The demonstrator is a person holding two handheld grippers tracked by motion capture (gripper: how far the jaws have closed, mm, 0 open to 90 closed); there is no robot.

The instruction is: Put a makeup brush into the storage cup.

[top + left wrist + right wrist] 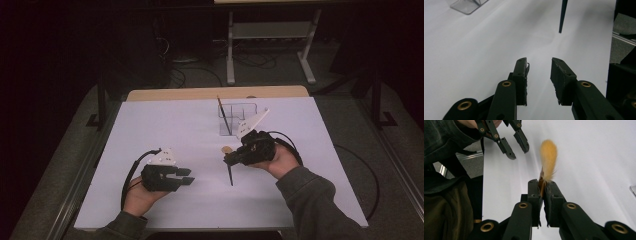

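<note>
Right gripper, right of centre in the high view: jaws pressed together on a paintbrush. In the right gripper view the pads clamp the brush at the ferrule, just below the bristles; the orange-tan bristle tuft stands up past the jaw tips, blurred, in the upper middle of the frame. In the high view the dark handle hangs down out of the gripper toward the bottom of the frame, its tip at or just above the white table sheet; contact cannot be told. The tan tuft shows just left of the gripper body.

Left gripper, lower left of centre in the high view: jaws apart, nothing between them. In the left gripper view the two black pads stand clearly separated over bare white sheet. The brush's dark handle tip shows at the top of that frame, right of centre, well ahead of the jaws.

The left gripper also appears at the upper left of the right gripper view, jaws parted, well apart from the tuft.

Clear plastic holder sits upper centre of the sheet in the high view, beyond the right hand, with a second brush leaning in it. Its corner shows at the upper left of the left gripper view.
</note>
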